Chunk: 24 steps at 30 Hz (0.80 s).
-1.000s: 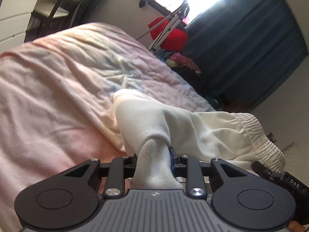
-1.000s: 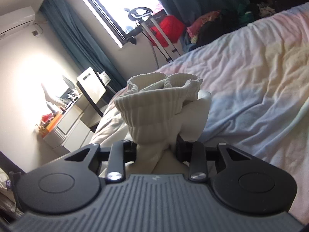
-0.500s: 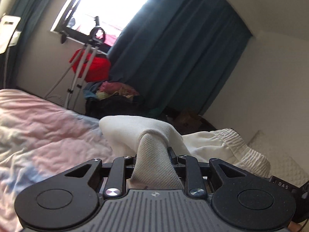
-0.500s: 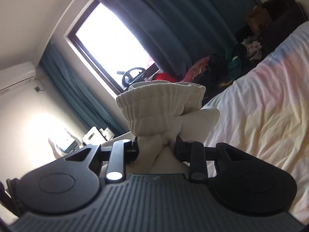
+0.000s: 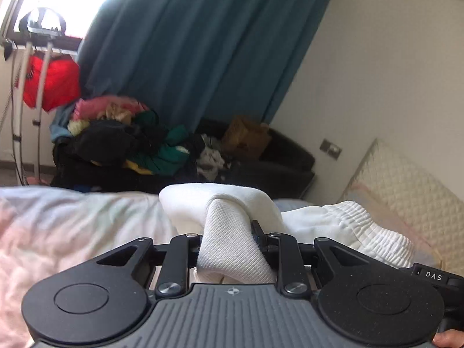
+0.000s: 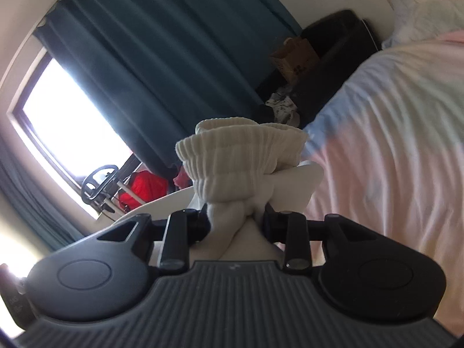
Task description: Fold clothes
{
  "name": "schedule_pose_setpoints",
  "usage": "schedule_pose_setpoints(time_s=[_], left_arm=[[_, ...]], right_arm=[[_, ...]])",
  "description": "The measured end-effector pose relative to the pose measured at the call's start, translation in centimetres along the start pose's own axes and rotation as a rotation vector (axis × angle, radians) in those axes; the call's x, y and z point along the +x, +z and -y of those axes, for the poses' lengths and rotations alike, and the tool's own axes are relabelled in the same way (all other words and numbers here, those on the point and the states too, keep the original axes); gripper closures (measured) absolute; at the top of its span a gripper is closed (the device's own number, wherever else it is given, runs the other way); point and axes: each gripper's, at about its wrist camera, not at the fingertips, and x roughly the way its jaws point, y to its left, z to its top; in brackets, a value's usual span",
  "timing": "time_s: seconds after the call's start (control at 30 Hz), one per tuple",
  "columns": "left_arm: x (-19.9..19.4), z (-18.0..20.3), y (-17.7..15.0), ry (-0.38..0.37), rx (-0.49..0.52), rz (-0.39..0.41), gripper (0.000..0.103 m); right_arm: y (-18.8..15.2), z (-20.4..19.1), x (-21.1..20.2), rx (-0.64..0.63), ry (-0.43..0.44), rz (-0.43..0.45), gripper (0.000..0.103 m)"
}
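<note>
White garment (image 5: 220,203), ribbed at its cuff (image 6: 240,150). Bedcover (image 5: 72,220) washed in pink, pale blue and white. Beyond the bed: teal curtain (image 5: 203,43), red bag (image 5: 52,84), black sofa (image 5: 284,159), multicoloured clothes heap (image 5: 121,133).

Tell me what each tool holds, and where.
Both hold the white garment: left tool pinches plain fabric, right tool just below the ribbed elastic band.

the white garment (image 5: 220,203) is bunched and lifted above the bed (image 5: 72,217). its ribbed elastic waistband (image 6: 240,156) stands crumpled upward.
</note>
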Motion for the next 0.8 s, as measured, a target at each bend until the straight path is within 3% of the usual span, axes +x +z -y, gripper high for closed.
schedule_pose_setpoints(time_s=[0.1, 0.2, 0.27, 0.4, 0.47, 0.57, 0.67, 0.8], left_arm=[[2.9, -2.3, -4.4, -0.062, -0.003, -0.06, 0.078], [5.5, -4.5, -9.4, -0.043, 0.007, -0.171, 0.078], [5.9, -5.6, -12.0, -0.033, 0.047, -0.177, 0.074], [5.7, -6.7, -14.7, -0.004, 0.168, -0.195, 0.057], [5.5, -6.9, -15.0, 0.003, 0.178, -0.239, 0.053], [2.9, -6.3, -13.7, 0.029, 0.166, -0.278, 0.038], [-1.5, -4.2, -11.5, 0.043, 0.178, -0.268, 0.028], [-8.4, 0.0, -9.4, 0.061, 0.268, -0.18, 0.016]], right_arm=[[-3.3, 3.8, 0.5, 0.058, -0.068, 0.006, 0.068], [-8.3, 7.2, 0.3, 0.091, -0.137, -0.012, 0.068], [-11.1, 8.8, 0.3, 0.098, -0.174, -0.028, 0.068], [-14.8, 10.8, -0.3, 0.087, -0.173, -0.007, 0.065], [-15.6, 11.3, -0.1, 0.096, -0.195, -0.038, 0.061], [-14.9, 11.0, -0.9, 0.151, -0.232, -0.124, 0.055], [-13.7, 8.7, -3.8, 0.135, -0.295, -0.162, 0.055], [-12.6, 4.5, -8.8, 0.035, -0.342, -0.115, 0.055]])
